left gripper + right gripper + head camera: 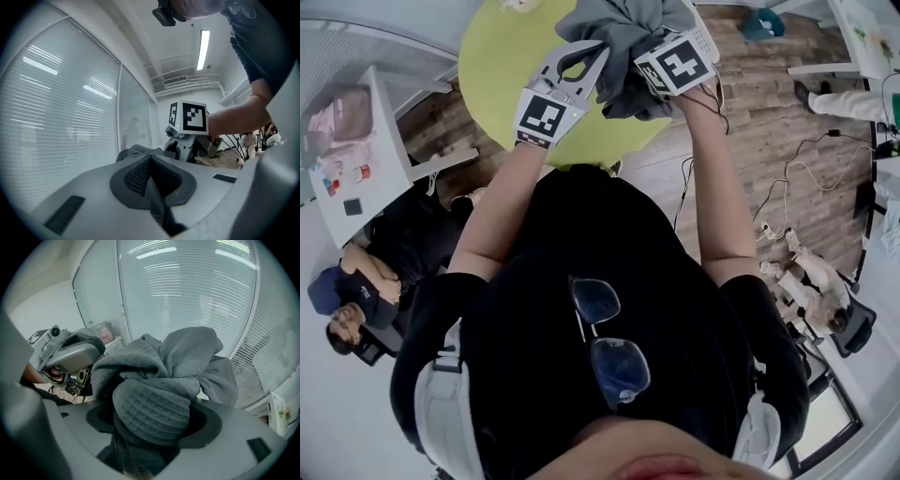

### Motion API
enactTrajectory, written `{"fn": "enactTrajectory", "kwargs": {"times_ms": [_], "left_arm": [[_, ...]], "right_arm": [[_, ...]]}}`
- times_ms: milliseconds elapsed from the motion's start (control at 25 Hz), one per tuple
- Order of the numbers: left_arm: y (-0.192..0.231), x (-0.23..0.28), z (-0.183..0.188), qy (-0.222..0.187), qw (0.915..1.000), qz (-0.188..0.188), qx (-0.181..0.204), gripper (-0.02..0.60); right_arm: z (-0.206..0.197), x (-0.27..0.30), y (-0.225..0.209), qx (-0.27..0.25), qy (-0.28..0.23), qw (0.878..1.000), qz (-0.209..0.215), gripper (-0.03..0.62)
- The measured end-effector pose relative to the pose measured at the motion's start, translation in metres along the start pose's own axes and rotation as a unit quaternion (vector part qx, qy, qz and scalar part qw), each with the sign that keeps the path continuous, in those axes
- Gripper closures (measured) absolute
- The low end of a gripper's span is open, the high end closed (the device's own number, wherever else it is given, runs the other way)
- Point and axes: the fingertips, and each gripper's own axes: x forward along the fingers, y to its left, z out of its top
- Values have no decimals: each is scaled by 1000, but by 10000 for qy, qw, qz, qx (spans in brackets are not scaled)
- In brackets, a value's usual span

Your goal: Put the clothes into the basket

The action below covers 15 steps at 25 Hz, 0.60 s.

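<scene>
A grey waffle-knit garment is held up in the air between both grippers, above a round yellow-green table. My left gripper is shut on a thin fold of the garment, which runs down between its pads. My right gripper is shut on a thick bunch of the same cloth, with more fabric piled over its jaws. Each gripper shows in the other's view: the right gripper and the left gripper. A white latticed thing, perhaps the basket, peeks out behind the right gripper.
A white shelf unit with small items stands at the left, and a seated person is below it. Cables trail over the wooden floor at the right, near another person. Window blinds fill the background.
</scene>
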Motion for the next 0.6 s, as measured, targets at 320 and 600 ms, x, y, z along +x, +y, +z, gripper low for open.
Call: {"fn": "enactTrajectory", "kwargs": {"times_ms": [320, 600], "left_arm": [[36, 10, -3, -180, 9996, -180, -89, 572], [65, 10, -12, -319, 9985, -398, -218, 572]], "right_arm": [[31, 0, -23, 105, 1, 9990, -424, 220], [59, 17, -20, 236, 44, 9976, -647, 220]]}}
